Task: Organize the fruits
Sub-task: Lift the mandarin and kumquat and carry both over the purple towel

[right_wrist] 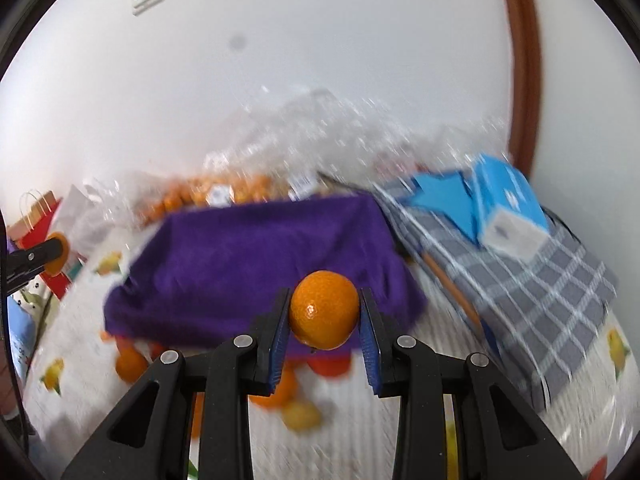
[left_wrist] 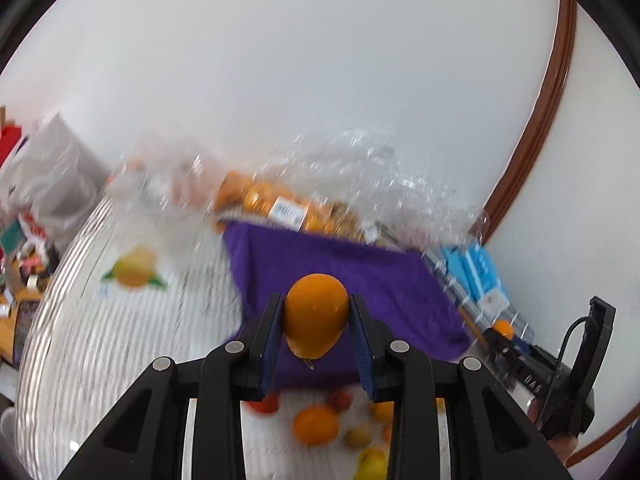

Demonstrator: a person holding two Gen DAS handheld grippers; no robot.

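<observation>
Above a white tablecloth (left_wrist: 100,340) printed with lemons, the left gripper (left_wrist: 317,316) clamps an oval orange fruit (left_wrist: 316,316) between its blue pads, while the right gripper (right_wrist: 325,312) grips a round mandarin (right_wrist: 325,310). Both fruits hang over a purple cloth (right_wrist: 256,268). More loose fruit (left_wrist: 316,424) lies on the tablecloth beneath, and bagged oranges (left_wrist: 264,200) sit behind.
</observation>
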